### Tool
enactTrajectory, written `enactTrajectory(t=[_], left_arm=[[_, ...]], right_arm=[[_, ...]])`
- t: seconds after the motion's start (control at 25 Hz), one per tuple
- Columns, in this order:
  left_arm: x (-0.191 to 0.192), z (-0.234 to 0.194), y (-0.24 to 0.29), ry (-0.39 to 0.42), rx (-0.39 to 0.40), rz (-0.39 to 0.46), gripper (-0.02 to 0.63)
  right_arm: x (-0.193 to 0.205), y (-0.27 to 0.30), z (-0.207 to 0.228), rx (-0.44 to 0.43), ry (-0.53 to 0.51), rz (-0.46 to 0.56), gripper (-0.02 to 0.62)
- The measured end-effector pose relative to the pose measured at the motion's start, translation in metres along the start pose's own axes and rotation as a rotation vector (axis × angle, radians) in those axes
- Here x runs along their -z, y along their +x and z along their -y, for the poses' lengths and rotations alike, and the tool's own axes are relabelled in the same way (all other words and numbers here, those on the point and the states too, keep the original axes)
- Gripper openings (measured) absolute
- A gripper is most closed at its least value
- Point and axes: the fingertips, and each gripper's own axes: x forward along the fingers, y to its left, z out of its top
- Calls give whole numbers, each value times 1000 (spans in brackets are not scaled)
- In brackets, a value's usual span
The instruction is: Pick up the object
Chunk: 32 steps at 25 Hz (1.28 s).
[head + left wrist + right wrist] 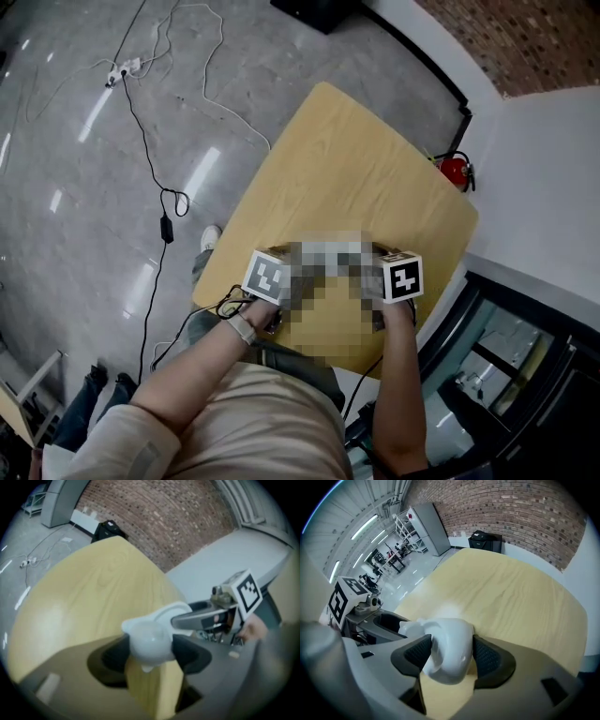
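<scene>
Object (147,637), white, glossy, rounded, held over near edge of table (70,597). Gripped twice: pinched between pads of left gripper (150,648), and likewise pressed on both sides by pads of right gripper (449,654), set wide. Likely failure: slip off smooth curved surface on any easing of either grip, ending in drop onto table or past edge to floor (84,234). Second hazard: opposed pull or twist between two grips, prying object loose or straining its thin flat part.
</scene>
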Motion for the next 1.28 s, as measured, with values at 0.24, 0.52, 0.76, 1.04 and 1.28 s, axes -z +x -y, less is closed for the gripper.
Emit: enactTrajectory(t=[0.24,0.52,0.76,1.04,1.28], left_arm=[[21,-64,-68,93,2,-203,285],[30,-105,-108,334,20,-487,291],[44,-97,-106,463,-25,-655,307],[45,-99,-98,470,-116,-662,311],[36,-97,-91,509,-104,-596,310]], right_arm=[[-12,33,-89,17,108,22,258],[-6,52,-153,89,367,89,258],[-2,60,-151,82,415,58,279],[5,64,-139,-118,464,66,319],[6,60,-138,-82,459,136,321]])
